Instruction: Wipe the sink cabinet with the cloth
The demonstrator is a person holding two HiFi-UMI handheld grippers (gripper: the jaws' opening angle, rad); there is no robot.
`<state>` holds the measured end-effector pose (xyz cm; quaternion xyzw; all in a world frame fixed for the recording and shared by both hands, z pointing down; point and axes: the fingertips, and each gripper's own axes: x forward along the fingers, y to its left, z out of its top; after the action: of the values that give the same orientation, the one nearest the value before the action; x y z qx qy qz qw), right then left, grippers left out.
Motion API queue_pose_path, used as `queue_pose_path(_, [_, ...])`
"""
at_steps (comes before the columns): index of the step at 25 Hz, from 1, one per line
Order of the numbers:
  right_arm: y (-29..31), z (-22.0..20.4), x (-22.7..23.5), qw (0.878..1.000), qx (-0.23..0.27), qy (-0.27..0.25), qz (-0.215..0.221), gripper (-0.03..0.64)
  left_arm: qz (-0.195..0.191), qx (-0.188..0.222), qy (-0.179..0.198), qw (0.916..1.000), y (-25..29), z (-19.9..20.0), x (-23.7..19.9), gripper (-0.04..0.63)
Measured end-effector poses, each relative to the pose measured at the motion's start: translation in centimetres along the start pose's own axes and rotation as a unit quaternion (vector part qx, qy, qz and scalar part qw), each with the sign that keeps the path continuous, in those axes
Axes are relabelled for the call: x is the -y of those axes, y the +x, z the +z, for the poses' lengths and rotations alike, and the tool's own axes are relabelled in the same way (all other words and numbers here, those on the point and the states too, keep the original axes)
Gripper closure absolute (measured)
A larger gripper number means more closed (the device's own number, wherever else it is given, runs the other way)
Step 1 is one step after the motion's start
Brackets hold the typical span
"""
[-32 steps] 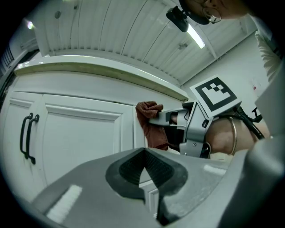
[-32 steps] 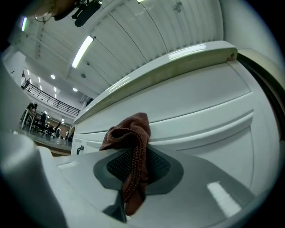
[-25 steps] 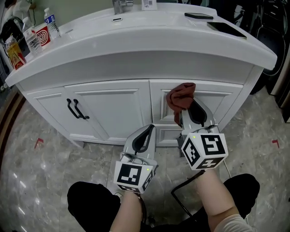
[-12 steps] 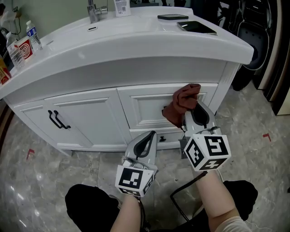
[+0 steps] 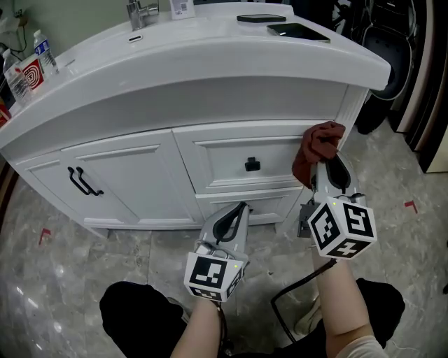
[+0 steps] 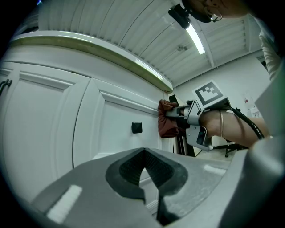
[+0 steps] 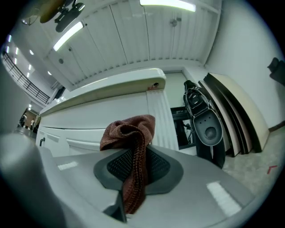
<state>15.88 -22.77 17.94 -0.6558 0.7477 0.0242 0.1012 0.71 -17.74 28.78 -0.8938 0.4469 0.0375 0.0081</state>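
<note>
A white sink cabinet [image 5: 224,161] with two doors at the left and drawers at the right stands in front of me. My right gripper [image 5: 323,162] is shut on a reddish-brown cloth [image 5: 318,145], which is bunched against the right end of the upper drawer front. In the right gripper view the cloth [image 7: 131,147] hangs down between the jaws. Lower and nearer to me, my left gripper [image 5: 238,208] is shut and empty, pointing at the lower drawer. The left gripper view shows the drawer's black knob [image 6: 136,127] and the cloth [image 6: 167,124] beyond it.
A white countertop [image 5: 210,49] with a faucet [image 5: 138,12], bottles [image 5: 42,50] at the left and two dark flat devices [image 5: 287,26] at the right tops the cabinet. Black door handles [image 5: 80,182] are at the left. Dark equipment [image 5: 392,63] stands right of the cabinet. The floor is grey marble.
My right gripper has carried the cloth rightward along the upper drawer front, uncovering the black knob. The view has shifted right as well. The left gripper stays low and shut.
</note>
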Motion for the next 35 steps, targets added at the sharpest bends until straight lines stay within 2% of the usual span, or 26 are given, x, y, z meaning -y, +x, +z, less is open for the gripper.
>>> queue_pose_path(3, [-0.4, 0.1, 0.8, 1.000, 0.000, 0.023, -0.021, 0.528, 0.008, 0.004, -0.003, 1.0000, -0.9, 0.1, -0.7, 0.594])
queue_pose_path(5, [-0.6, 0.2, -0.6, 0.999, 0.005, 0.043, -0.005, 0.529, 0.015, 0.005, -0.006, 0.9999, -1.6, 0.1, -1.2, 0.594])
queue_pose_path(12, [-0.1, -2.5, -13.7, 0.989, -0.018, 0.055, 0.134, 0.531, 0.048, 0.006, -0.015, 0.9987, -4.1, 0.5, -4.3, 0.594])
queue_pose_path(16, [0.8, -5.1, -19.3, 0.979, -0.041, 0.068, 0.189, 0.531, 0.069, -0.004, -0.015, 0.9975, -5.5, -0.2, -6.6, 0.594])
queue_pose_path(19, [1.5, -7.5, -22.0, 0.970, -0.066, 0.091, 0.214, 0.531, 0.080, -0.010, -0.013, 0.9967, -6.4, -0.7, -8.1, 0.594])
queue_pose_path(24, [2.5, -9.0, -23.2, 0.969, -0.072, 0.094, 0.215, 0.531, 0.094, -0.011, -0.016, 0.9954, -6.9, -1.1, -10.0, 0.594])
queue_pose_path(28, [2.4, -9.0, -22.5, 0.968, -0.077, 0.104, 0.213, 0.531, 0.086, -0.008, -0.021, 0.9961, -6.4, -1.2, -9.7, 0.594])
queue_pose_path(35, [2.3, -9.9, -17.4, 0.980, -0.097, 0.093, 0.146, 0.532, 0.063, -0.013, -0.022, 0.9977, -5.1, -1.6, -7.5, 0.594])
